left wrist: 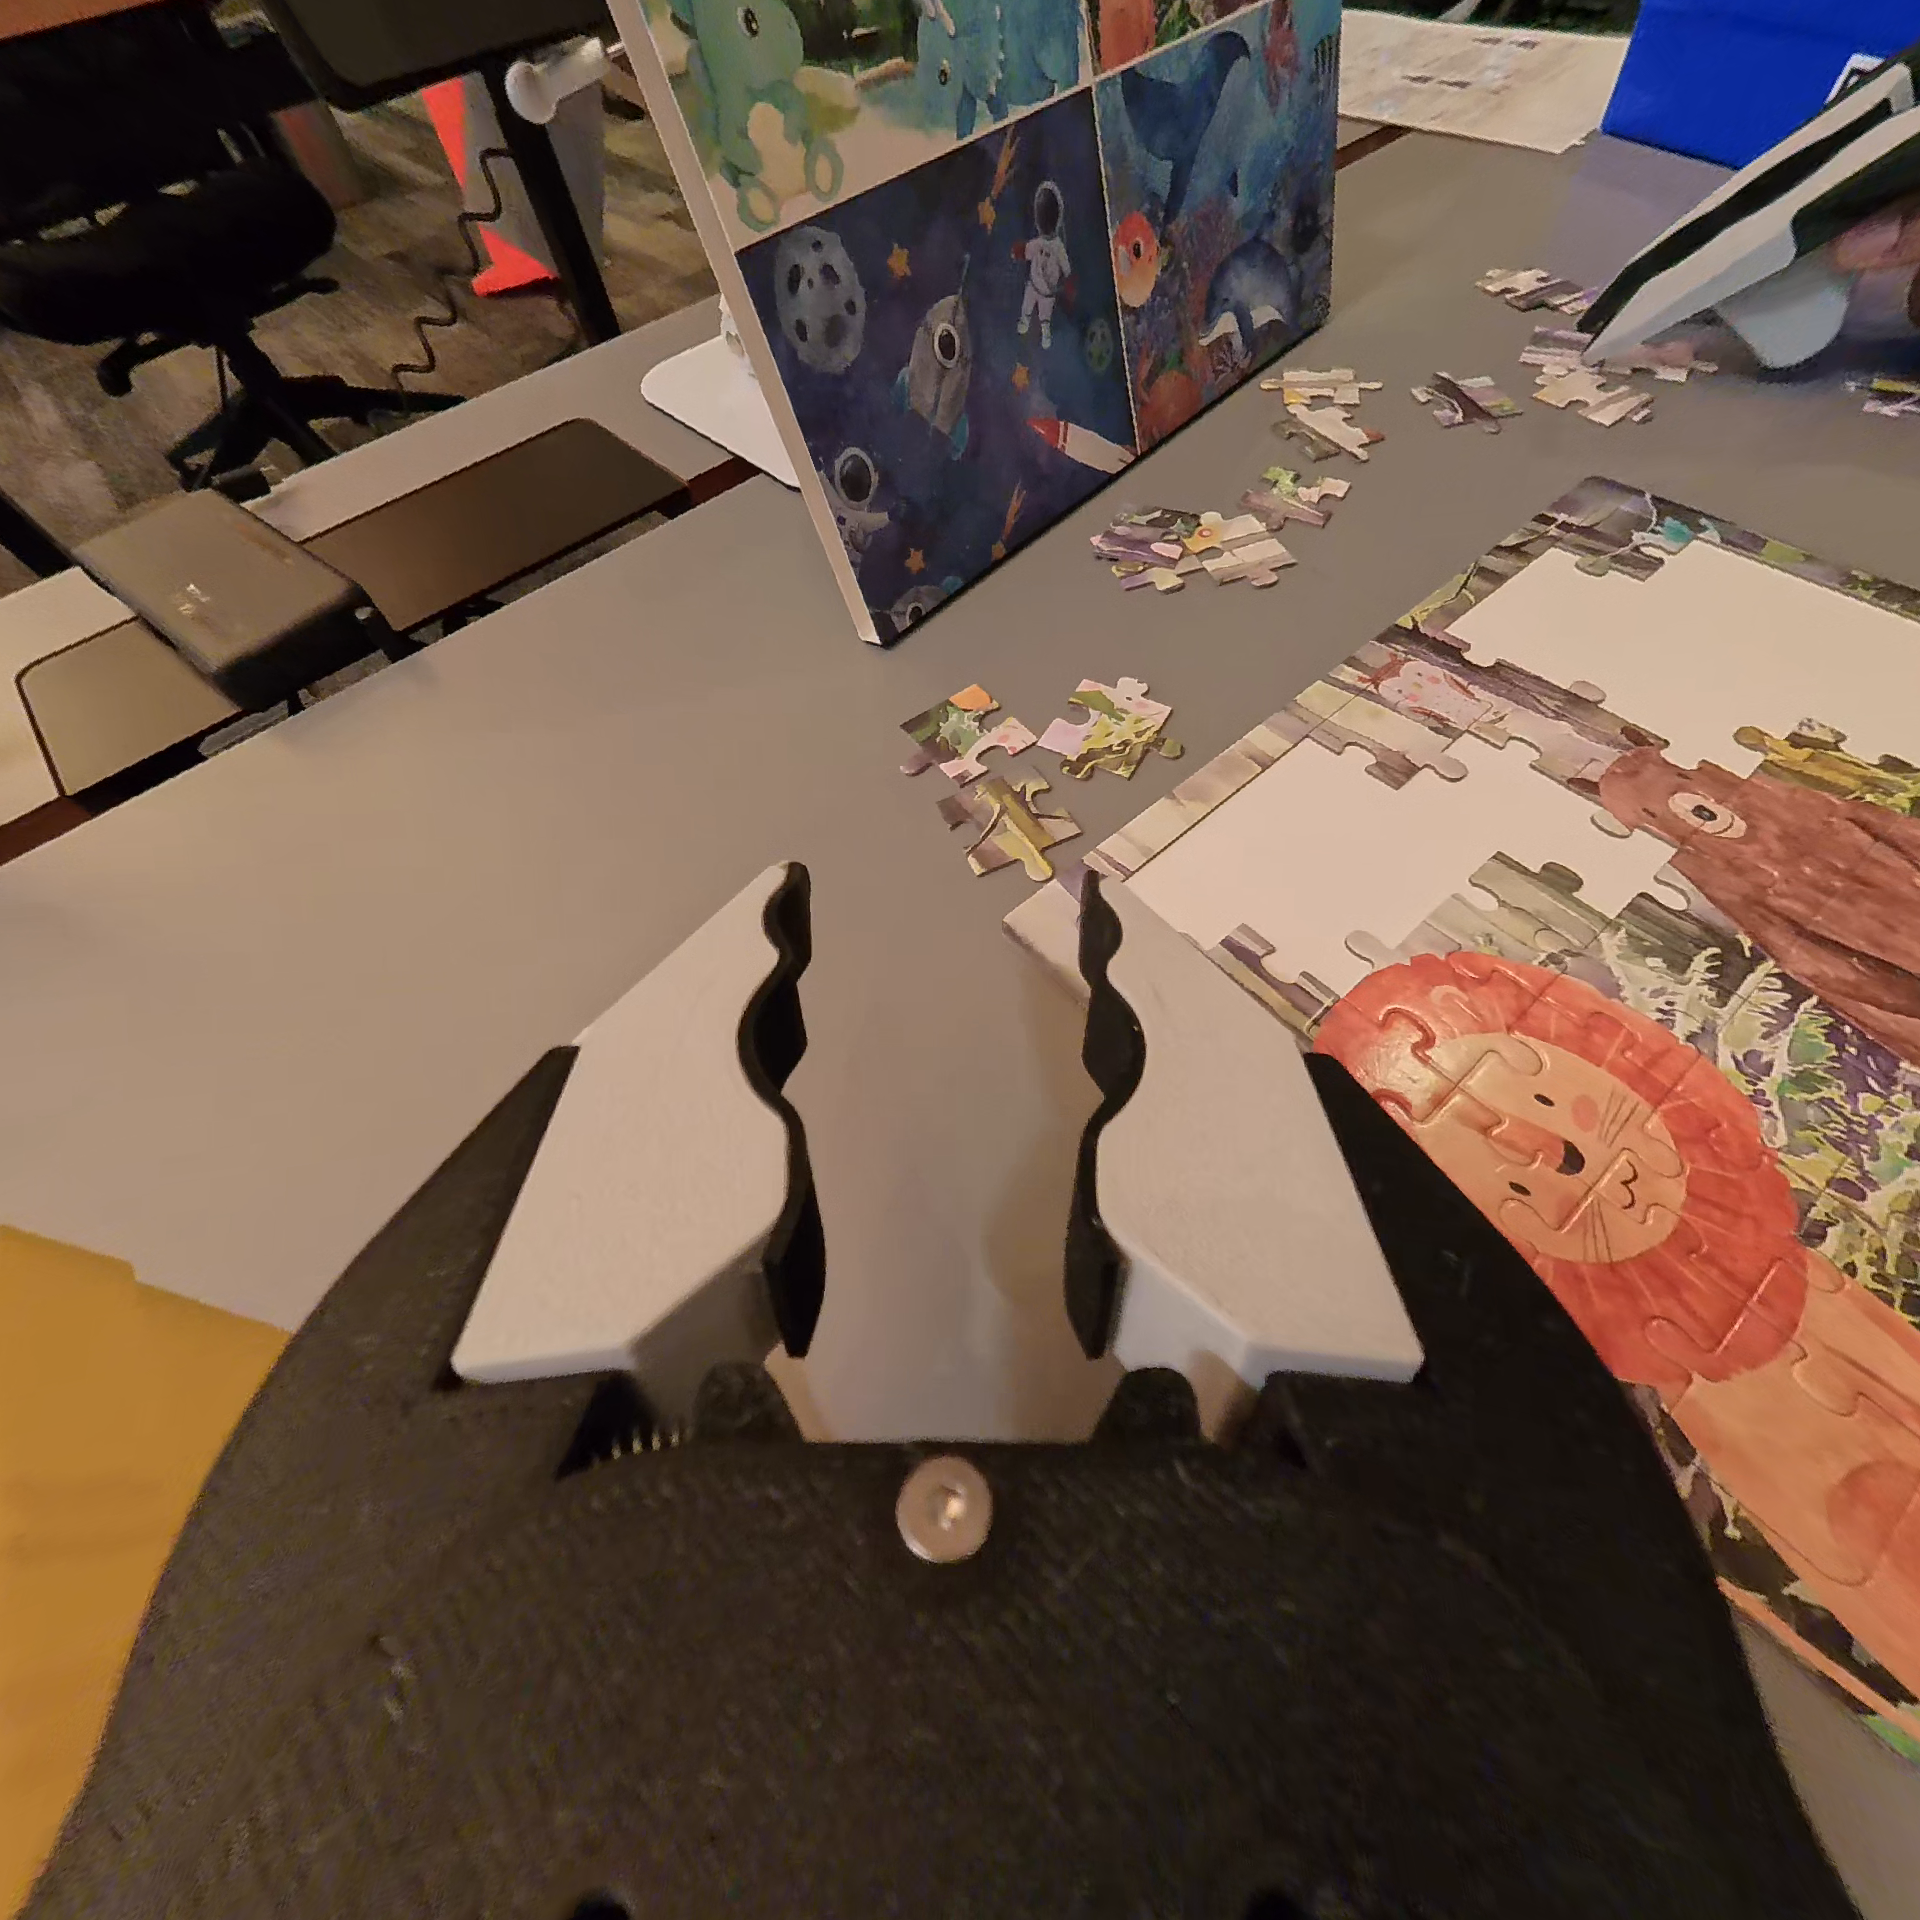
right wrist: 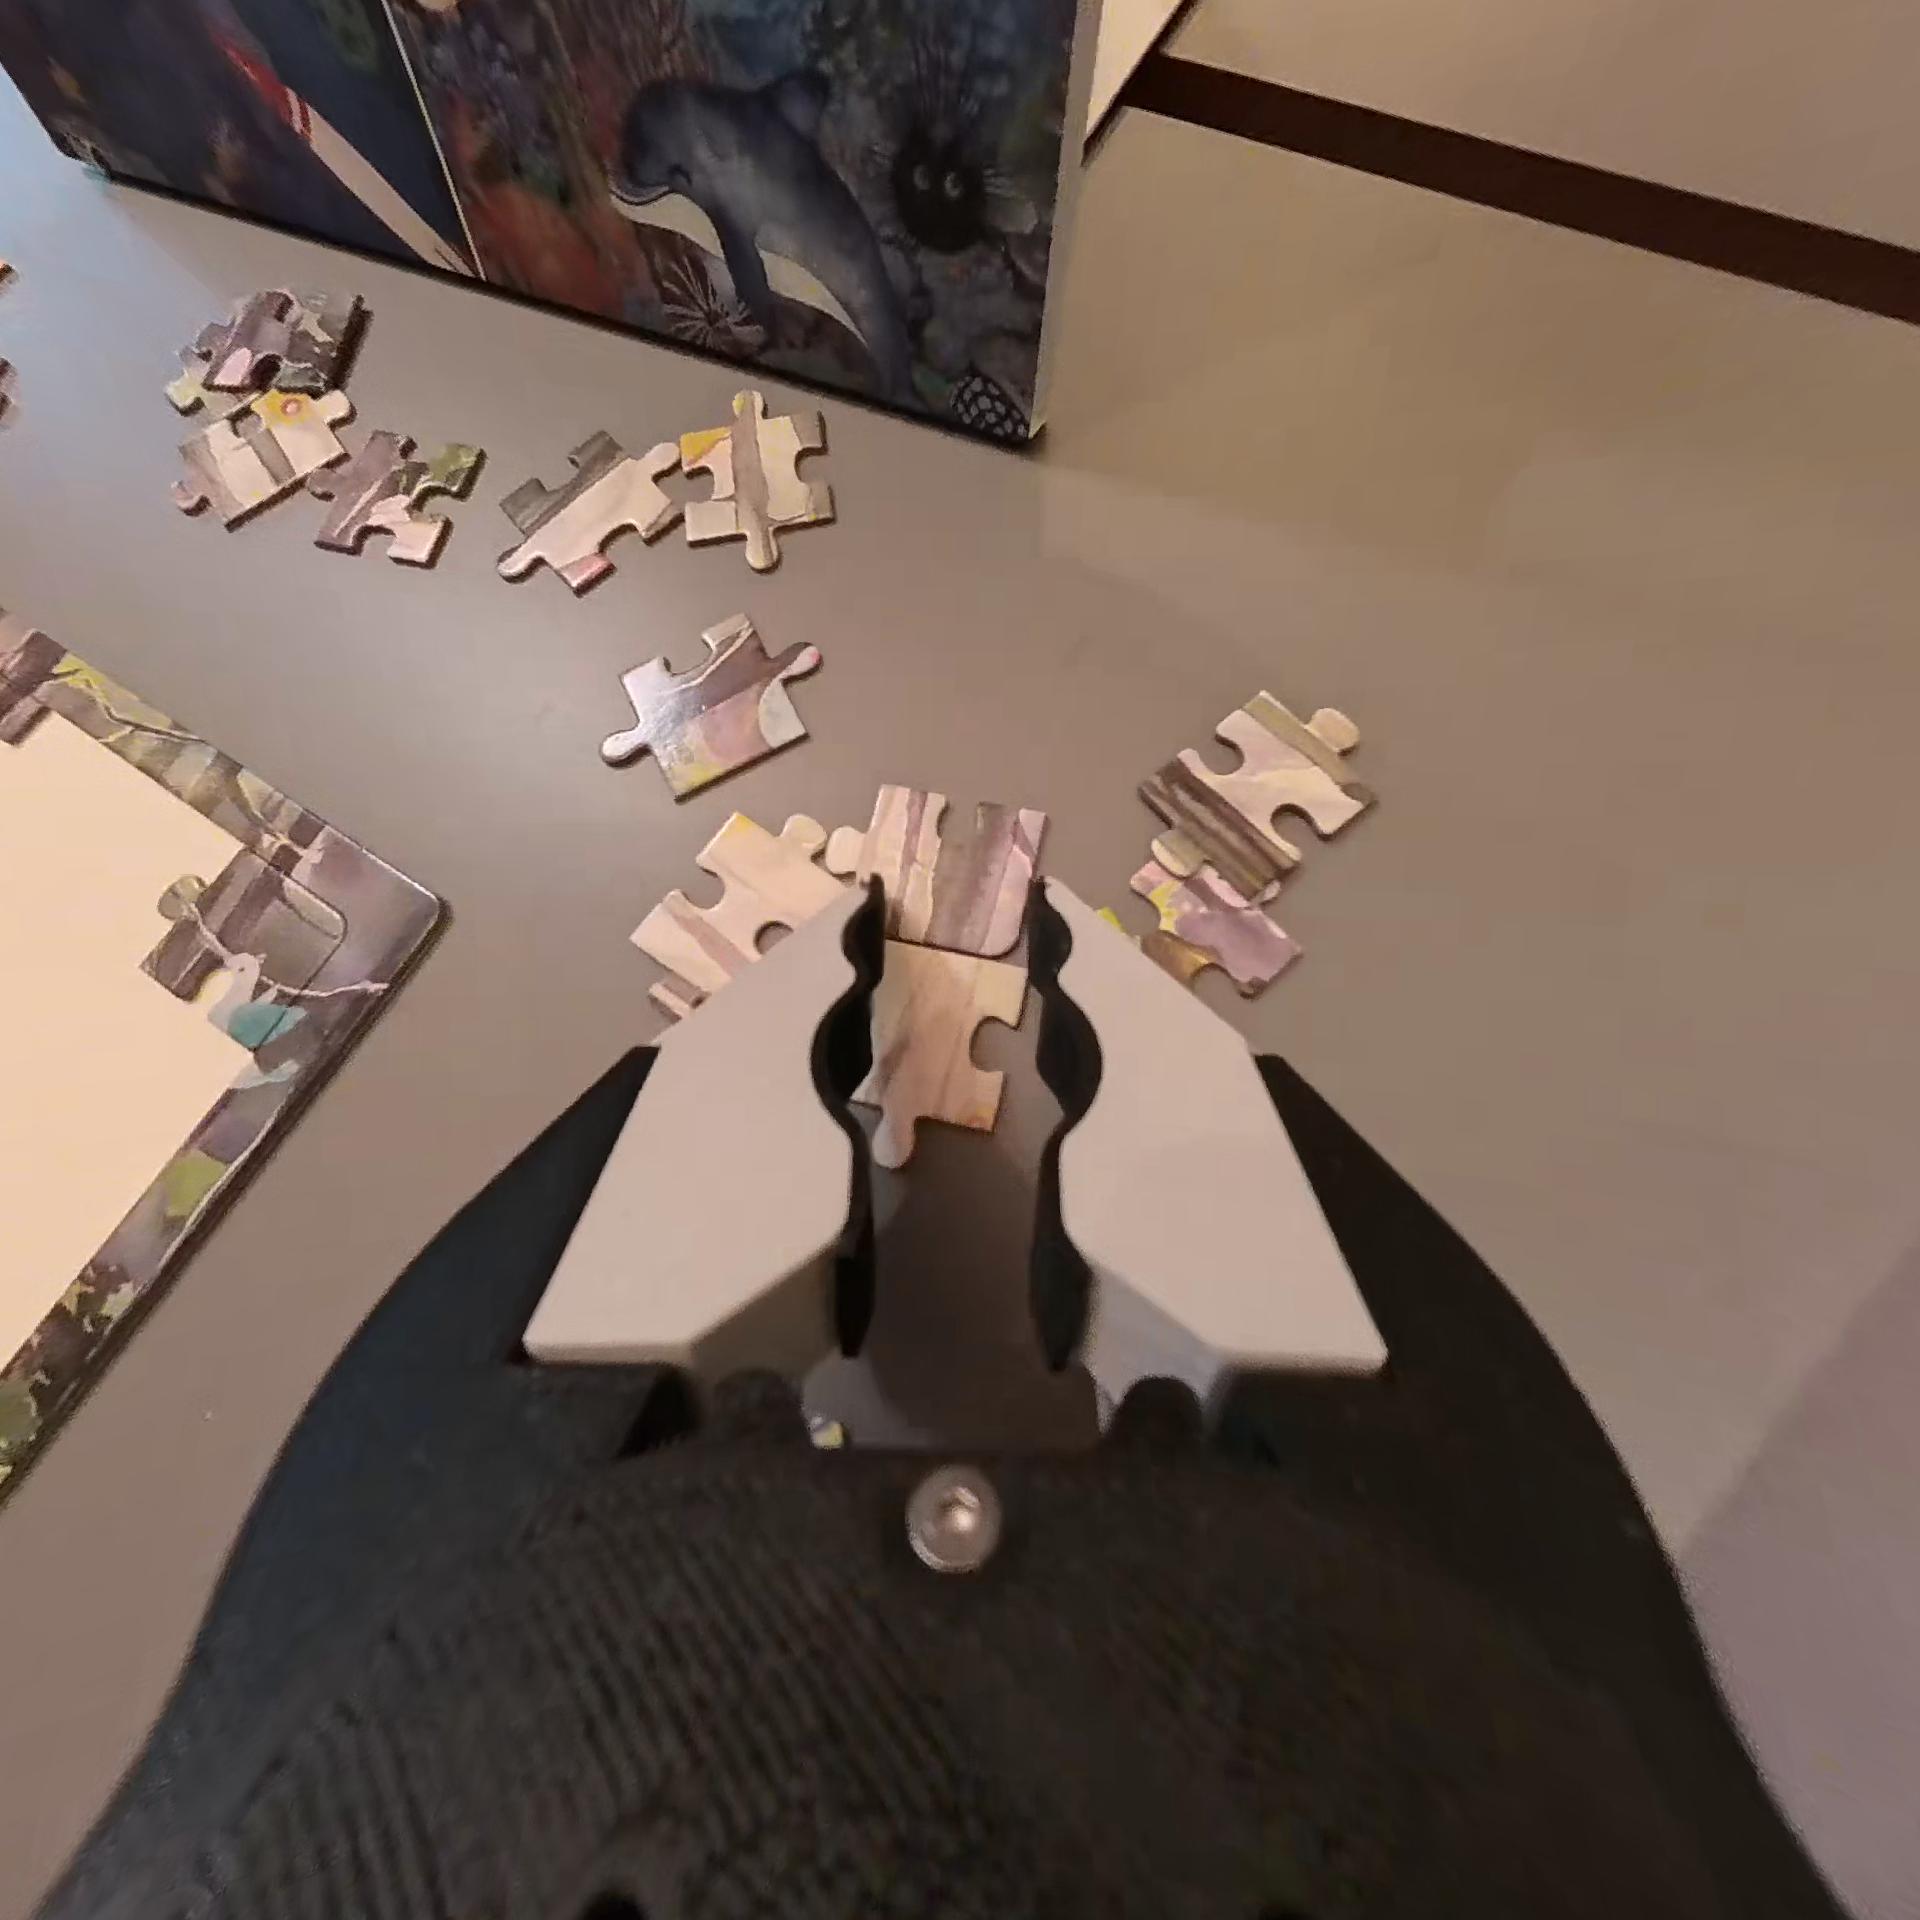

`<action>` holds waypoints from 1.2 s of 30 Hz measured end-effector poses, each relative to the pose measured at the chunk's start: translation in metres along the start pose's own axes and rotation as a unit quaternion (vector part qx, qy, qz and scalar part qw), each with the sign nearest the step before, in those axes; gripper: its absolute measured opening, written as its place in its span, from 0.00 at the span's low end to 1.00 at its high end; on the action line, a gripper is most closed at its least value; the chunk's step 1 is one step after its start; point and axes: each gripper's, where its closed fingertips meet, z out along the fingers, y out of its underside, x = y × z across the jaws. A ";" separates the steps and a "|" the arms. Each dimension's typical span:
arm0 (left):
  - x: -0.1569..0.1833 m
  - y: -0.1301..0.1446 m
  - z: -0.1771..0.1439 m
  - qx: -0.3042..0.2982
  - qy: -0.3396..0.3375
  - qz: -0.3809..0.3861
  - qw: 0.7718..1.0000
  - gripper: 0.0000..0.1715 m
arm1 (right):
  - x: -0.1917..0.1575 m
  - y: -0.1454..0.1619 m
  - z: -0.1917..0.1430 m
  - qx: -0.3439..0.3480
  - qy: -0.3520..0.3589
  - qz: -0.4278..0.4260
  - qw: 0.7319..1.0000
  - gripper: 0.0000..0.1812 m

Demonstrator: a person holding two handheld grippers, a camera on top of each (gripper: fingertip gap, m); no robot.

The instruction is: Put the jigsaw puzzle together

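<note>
The jigsaw puzzle (left wrist: 1538,1049), with a lion and a bear, lies in its tray with white gaps showing; its corner also shows in the right wrist view (right wrist: 343,914). Loose pieces (left wrist: 1039,748) lie scattered on the grey table. My left gripper (left wrist: 940,883) is open and empty over the table, by the tray's near-left corner. My right gripper (right wrist: 958,899) is low over a cluster of loose pieces. Its jaws are partly open and stand on either side of a pale puzzle piece (right wrist: 935,1039) lying flat. A small gap shows on the piece's right side. It also shows in the left wrist view (left wrist: 1621,322).
The puzzle box (left wrist: 997,312) stands upright at the back of the table; its base shows in the right wrist view (right wrist: 727,208). More loose pieces (right wrist: 665,499) lie in front of it. Chairs and a dark case stand off the table's left edge. My right fingertips sit around 40 centimeters from my left ones. The jigsaw puzzle (left wrist: 1538,1049) lies around 12 centimeters away from my left fingertips.
</note>
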 end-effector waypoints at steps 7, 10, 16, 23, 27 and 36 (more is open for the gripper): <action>-0.001 0.002 0.002 0.000 0.002 -0.006 1.000 0.29 | 0.000 0.001 -0.001 -0.001 0.005 -0.014 1.000 0.12; -0.001 0.002 0.002 -0.001 0.001 -0.004 1.000 0.29 | 0.001 0.004 -0.004 -0.006 -0.003 -0.010 1.000 0.12; 0.000 0.000 0.001 0.002 0.002 -0.002 1.000 0.29 | -0.005 -0.001 0.001 -0.001 0.007 -0.032 0.999 0.22; 0.002 -0.001 0.000 0.002 0.000 0.005 1.000 0.29 | -0.005 -0.001 0.001 -0.001 0.012 -0.029 1.000 0.17; 0.002 -0.004 -0.001 0.006 0.000 0.005 1.000 0.29 | -0.002 0.001 -0.001 -0.001 0.009 -0.032 0.999 0.17; 0.005 -0.007 -0.003 0.011 -0.002 0.015 1.000 0.29 | -0.012 0.016 -0.017 -0.038 -0.011 -0.053 0.998 0.14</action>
